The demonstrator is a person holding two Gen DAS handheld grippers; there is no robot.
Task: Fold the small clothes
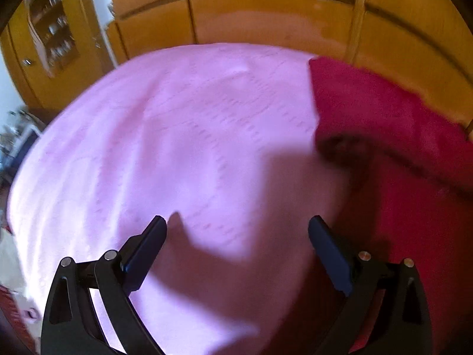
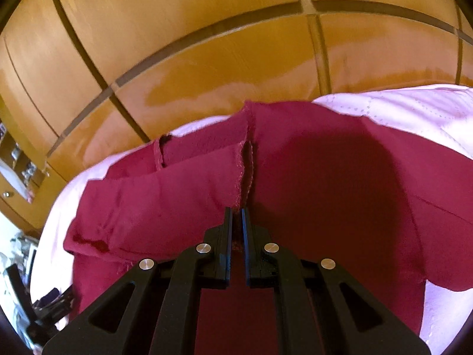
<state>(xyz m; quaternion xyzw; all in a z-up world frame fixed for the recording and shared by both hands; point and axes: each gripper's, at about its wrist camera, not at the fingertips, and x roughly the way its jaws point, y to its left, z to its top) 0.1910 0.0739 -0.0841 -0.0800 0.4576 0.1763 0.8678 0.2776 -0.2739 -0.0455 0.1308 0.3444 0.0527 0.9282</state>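
A dark red garment [image 2: 325, 177] lies on a pink bedspread [image 2: 414, 106]. In the right wrist view my right gripper [image 2: 235, 216] is shut on the garment's seamed edge, pinching the cloth between its fingers [image 2: 227, 236]. The garment's left part is folded over in loose layers. In the left wrist view the same red garment [image 1: 399, 148] lies at the right, with a raised fold. My left gripper [image 1: 236, 227] is open and empty above the pink bedspread [image 1: 162, 148], just left of the garment. The left wrist view is blurred.
Wooden wardrobe doors [image 2: 207, 44] stand close behind the bed in both views. A glass-fronted shelf unit [image 1: 50, 29] is at the far left. Dark clutter [image 2: 35, 304] lies on the floor beside the bed's left edge.
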